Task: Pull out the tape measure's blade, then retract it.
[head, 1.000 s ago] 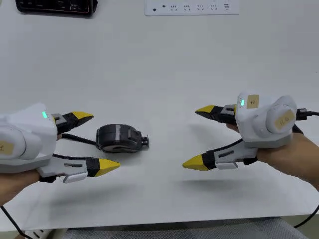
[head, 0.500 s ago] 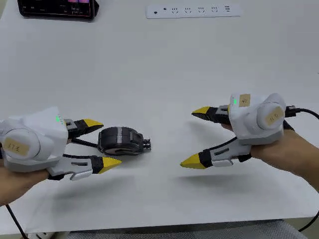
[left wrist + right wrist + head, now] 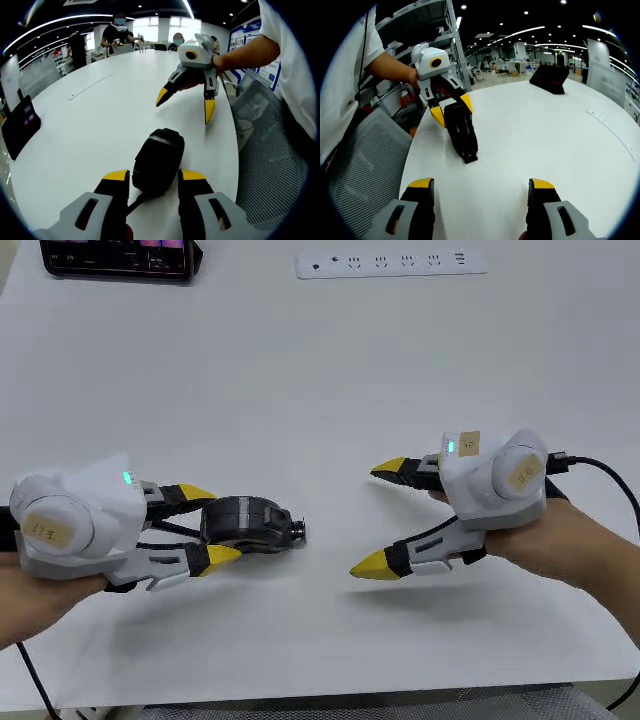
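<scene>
Big white tabletop (image 3: 300,390), power strip (image 3: 390,262) at the far edge, open office with strip lights all round. Tape measure (image 3: 250,523) lies between the left gripper (image 3: 212,524) jaws, can't tell if they actually pinch it. Right gripper (image 3: 375,518) jaws are spread wide, well apart from it. The dark device (image 3: 118,258) is cut off up top.
</scene>
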### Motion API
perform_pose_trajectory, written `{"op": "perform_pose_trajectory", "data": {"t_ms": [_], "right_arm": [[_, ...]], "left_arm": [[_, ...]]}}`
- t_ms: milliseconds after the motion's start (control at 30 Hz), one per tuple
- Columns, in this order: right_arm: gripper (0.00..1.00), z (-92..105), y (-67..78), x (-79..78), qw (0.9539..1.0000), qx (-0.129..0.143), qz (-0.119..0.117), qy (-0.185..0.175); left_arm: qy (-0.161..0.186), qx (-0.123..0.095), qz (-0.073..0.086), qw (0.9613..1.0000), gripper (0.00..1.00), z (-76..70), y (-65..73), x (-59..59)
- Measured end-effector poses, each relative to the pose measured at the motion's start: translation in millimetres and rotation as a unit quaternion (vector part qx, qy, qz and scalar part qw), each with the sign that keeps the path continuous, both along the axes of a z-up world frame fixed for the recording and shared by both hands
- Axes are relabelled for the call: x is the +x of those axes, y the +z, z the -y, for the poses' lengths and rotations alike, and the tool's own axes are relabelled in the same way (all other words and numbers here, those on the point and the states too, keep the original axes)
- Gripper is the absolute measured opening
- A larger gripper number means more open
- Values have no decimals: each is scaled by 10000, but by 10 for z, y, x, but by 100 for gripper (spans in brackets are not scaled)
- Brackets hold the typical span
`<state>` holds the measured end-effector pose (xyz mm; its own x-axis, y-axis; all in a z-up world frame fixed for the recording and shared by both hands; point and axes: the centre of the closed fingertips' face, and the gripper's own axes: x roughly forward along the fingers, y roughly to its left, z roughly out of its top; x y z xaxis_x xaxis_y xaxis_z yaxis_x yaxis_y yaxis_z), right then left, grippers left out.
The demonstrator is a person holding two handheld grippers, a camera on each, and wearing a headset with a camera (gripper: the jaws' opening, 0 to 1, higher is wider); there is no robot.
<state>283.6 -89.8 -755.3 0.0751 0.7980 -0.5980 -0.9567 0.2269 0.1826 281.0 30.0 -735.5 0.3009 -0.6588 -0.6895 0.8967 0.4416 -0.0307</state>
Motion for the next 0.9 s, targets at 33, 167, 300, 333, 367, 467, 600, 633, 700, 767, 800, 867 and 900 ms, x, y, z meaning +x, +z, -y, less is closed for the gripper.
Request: {"op": "perform_pose_trajectory", "data": {"t_ms": [33, 167, 300, 333, 367, 467, 600, 633, 700, 767, 800, 867, 900], "right_arm": [[75, -10, -6, -1, 10000, -3, 1, 18], [73, -36, -54, 8, 10000, -26, 27, 76], [72, -73, -63, 1, 9999, -6, 29, 104], [71, -82, -69, -1, 9999, -6, 30, 120], [71, -87, -74, -2, 9999, -6, 24, 123], [70, -103, -79, -8, 9999, 0, 26, 151], [68, -130, -84, -6, 9998, 10, 66, 198], [68, -137, -84, -6, 9998, 16, 65, 202], [67, -154, -85, -4, 9997, 18, 85, 228], [66, -169, -82, -6, 9997, 17, 89, 245], [66, -175, -80, -5, 9996, 16, 102, 258], [65, -187, -81, -5, 9995, 3, 134, 290], [64, -194, -80, -5, 9995, 3, 135, 295]], "left_arm": [[-5, -2, 1, 10000, 33, 4, -3, 2], [-24, -15, 9, 10000, 32, 22, -9, 11], [-61, -9, -6, 10000, 31, 37, -24, 7], [-73, 9, 12, 10000, 31, 37, -27, 8], [-76, 9, 14, 10000, 31, 38, -30, 9], [-81, 0, -4, 10000, 31, 37, -32, 10], [-112, 2, -29, 9999, 31, 39, -34, 7], [-135, 17, -29, 9999, 30, 38, -36, 6], [-197, 89, -13, 9998, 30, 33, -42, 8], [-236, 166, -37, 9996, 30, 39, -45, 11], [-246, 196, -47, 9995, 30, 39, -47, 13], [-274, 283, -42, 9992, 29, 36, -58, 10], [-323, 349, -4, 9989, 29, 32, -62, 9]]}}
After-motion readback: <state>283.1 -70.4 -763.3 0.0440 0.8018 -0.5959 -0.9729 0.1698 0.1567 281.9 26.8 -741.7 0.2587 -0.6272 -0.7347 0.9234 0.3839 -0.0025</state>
